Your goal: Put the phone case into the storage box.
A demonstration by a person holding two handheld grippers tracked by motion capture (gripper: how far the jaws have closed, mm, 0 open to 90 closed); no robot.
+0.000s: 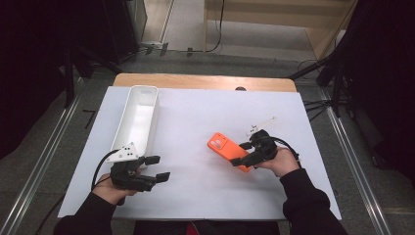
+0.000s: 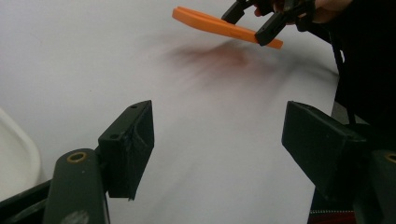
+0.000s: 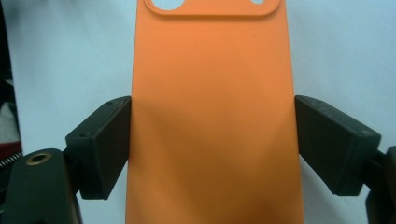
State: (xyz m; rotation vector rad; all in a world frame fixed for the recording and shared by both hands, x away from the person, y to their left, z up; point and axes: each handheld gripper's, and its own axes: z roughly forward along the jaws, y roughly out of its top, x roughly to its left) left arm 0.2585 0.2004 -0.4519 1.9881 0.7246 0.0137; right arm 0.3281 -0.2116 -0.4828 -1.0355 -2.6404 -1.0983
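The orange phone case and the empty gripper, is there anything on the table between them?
Nothing. In the high view, only bare white table lies between the left gripper and the orange phone case, which the right gripper holds.

Matt orange case, black plastic jaws, smooth white table cover

The orange phone case (image 3: pixel 215 116) looks like soft matt silicone or plastic, smooth with barely a sheen. The right gripper (image 3: pixel 212 140) shows hard black plastic jaw blocks, dull and slightly scuffed, with a brass-coloured ring at one pivot; the left gripper (image 2: pixel 219 144) has the same matt black finish. The white sheet (image 1: pixel 195 186) reads smooth and matt. The white tray (image 1: pixel 147 117) looks like glossy plastic, and the table edge (image 1: pixel 195 81) is bare wood.
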